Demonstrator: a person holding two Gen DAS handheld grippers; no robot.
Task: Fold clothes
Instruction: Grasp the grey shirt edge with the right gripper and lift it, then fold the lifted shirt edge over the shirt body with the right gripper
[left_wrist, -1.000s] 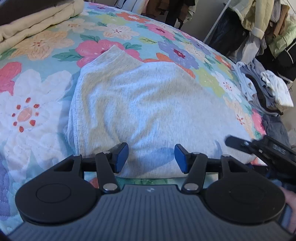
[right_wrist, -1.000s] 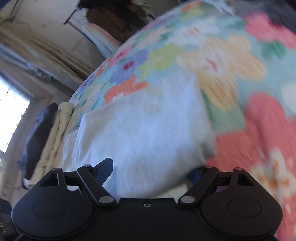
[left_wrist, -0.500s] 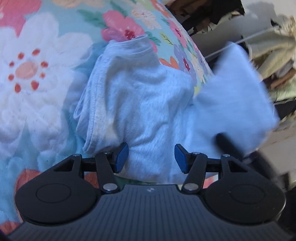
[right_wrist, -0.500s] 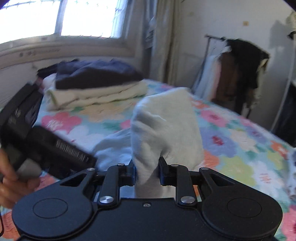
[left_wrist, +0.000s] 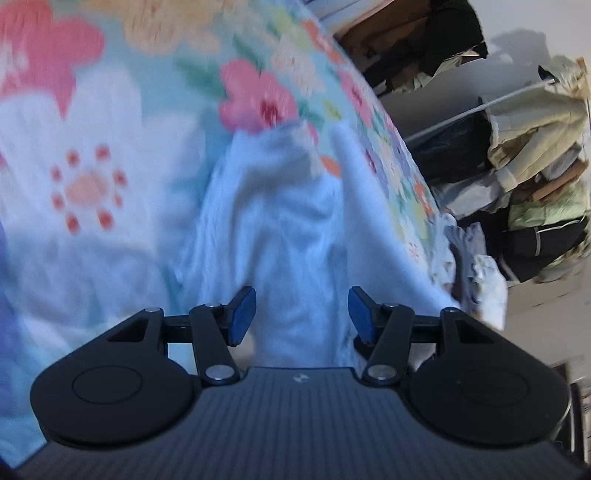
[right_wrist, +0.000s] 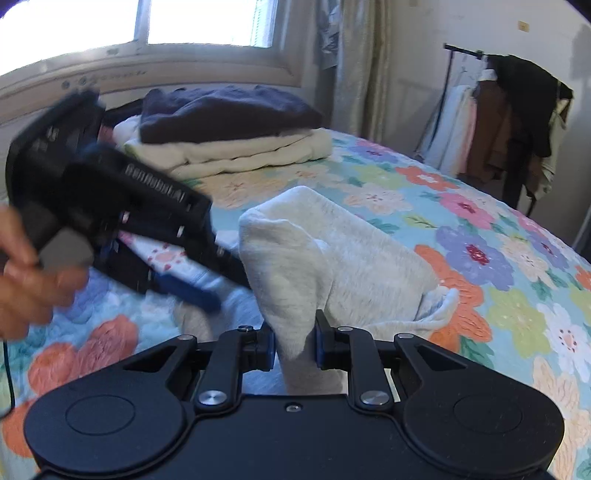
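A light grey garment (right_wrist: 332, 251) lies on the flowered bedspread (right_wrist: 480, 258), one edge raised into a peak. My right gripper (right_wrist: 295, 349) grips that raised edge: its jaws are still closing and the pads press on the fabric from both sides. In the left wrist view the same garment (left_wrist: 280, 229) looks bluish and blurred, bunched on the bedspread (left_wrist: 92, 147). My left gripper (left_wrist: 301, 314) hovers over its near end, open, with the blue pads apart and gripping nothing. From the right wrist view, the left gripper (right_wrist: 110, 221) sits at the left, held by a hand (right_wrist: 22, 288).
A stack of folded clothes (right_wrist: 229, 133), dark on cream, rests at the head of the bed below the window. A clothes rack (right_wrist: 509, 122) stands by the far wall. Loose clothes (left_wrist: 472, 258) lie at the bed's right edge, beside hanging coats (left_wrist: 535, 147).
My right gripper closed on the garment's edge, rolled upright and lifted it into a peak. The left gripper shifted along the bed and rolled, staying open.
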